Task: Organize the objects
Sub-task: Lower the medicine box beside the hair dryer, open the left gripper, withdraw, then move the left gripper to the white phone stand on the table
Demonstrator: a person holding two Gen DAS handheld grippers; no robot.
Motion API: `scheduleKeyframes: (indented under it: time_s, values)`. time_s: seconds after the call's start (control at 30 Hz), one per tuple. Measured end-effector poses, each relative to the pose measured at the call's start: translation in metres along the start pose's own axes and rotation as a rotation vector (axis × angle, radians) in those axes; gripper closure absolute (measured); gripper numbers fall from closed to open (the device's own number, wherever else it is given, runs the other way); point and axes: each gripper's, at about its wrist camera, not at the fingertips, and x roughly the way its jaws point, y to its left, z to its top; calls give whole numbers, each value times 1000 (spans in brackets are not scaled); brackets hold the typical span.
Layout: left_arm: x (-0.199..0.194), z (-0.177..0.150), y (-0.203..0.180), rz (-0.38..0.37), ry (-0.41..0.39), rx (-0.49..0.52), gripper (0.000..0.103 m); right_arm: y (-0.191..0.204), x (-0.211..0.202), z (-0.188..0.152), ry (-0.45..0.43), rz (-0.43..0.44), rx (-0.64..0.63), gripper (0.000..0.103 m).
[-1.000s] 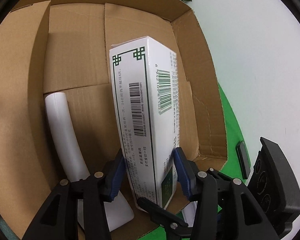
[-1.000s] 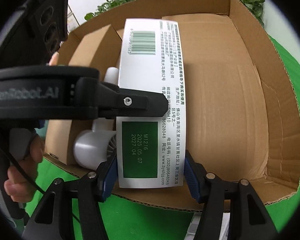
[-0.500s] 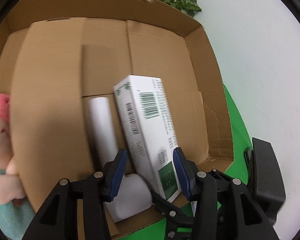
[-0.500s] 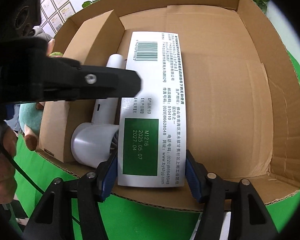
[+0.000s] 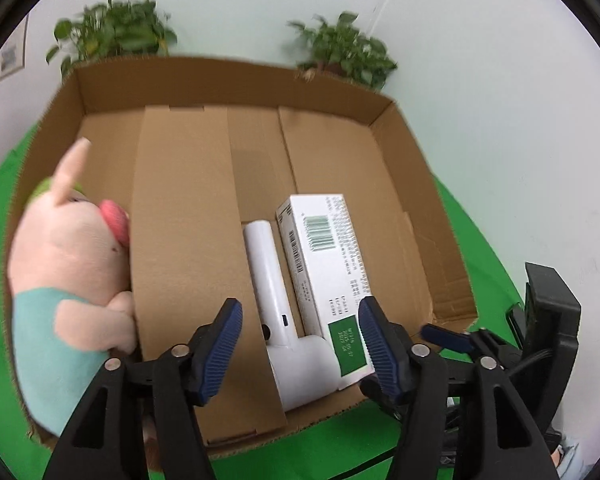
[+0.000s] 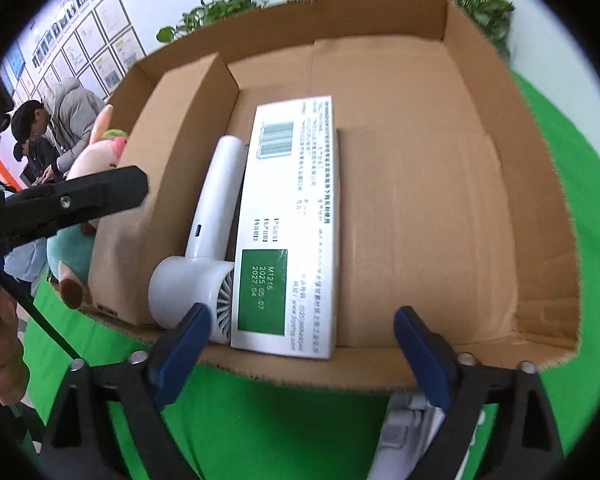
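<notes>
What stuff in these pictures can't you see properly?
- Plush pig: left wrist view, its lower body sits behind the cardboard divider; the right wrist view shows only parts.
- Fan: right wrist view, its grille is partly behind the white box.
- White box print: both views, too small and blurred to read.
- Grey thing: right wrist view, cut off by the right gripper.

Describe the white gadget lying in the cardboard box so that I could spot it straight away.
Look inside the big open cardboard box on the green cloth. Right of its cardboard divider lie two white things side by side. The gadget is the handheld fan next to the divider: a smooth rounded handle ending in a round vented head, unlike the flat printed carton with barcode and green label beside it.
</notes>
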Motion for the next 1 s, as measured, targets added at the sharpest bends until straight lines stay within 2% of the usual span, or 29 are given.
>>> scheduleKeyframes:
  time_s: [0.07,0.17,0.2,0.27,0.33,0.4,0.43,0.53,0.6,0.67,0.73,0.77,0.8,0.83,0.87,0.9,0.93,0.97,1.0]
  values:
    - [-13,-7,-5,25,-43,20,41,31,-43,-50,-48,-2,-11,1]
    - [-34,-23,-8,66,-106,34,35,20,-45,-43,-113,5,-8,1]
    - [-42,-29,-9,84,-129,41,31,22,-57,-50,-132,4,-5,1]
    - [-53,-39,-15,132,-183,60,28,54,-62,-55,-170,-16,-13,1]
    - [-65,-52,-21,173,-235,79,19,63,-67,-57,-202,-40,-27,1]
    - [-82,-67,-27,202,-298,74,2,70,-72,-59,-229,-67,-43,1]
    - [-92,-72,-29,206,-323,70,0,71,-78,-62,-249,-78,-49,1]
    - [-105,-88,-39,239,-382,66,0,71,-94,-71,-311,-100,-48,1]
    - [-107,-96,-45,286,-379,62,0,70,-105,-76,-348,-128,-47,1]
    - [-107,-101,-49,300,-378,65,1,68,-110,-79,-363,-140,-52,1]
    - [-106,-106,-51,323,-370,54,2,67,-110,-81,-364,-111,-68,17]
    - [-105,-108,-51,322,-359,46,15,67,-109,-81,-366,-117,-82,51]
    - [-103,-109,-51,314,-350,48,46,68,-106,-81,-363,-146,-94,84]
    - [-100,-111,-51,305,-323,48,64,68,-103,-81,-356,-180,-101,94]
    - [-96,-111,-50,292,-292,44,98,67,-101,-81,-351,-186,-101,95]
    - [-92,-113,-47,265,-251,32,103,66,-100,-81,-349,-181,-97,95]
    - [-90,-115,-46,250,-243,25,103,65,-99,-82,-345,-182,-91,95]
    - [-91,-117,-46,246,-248,20,102,65,-98,-82,-340,-186,-88,95]
    - [-95,-120,-47,266,-270,21,101,64,-97,-81,-335,-188,-82,90]
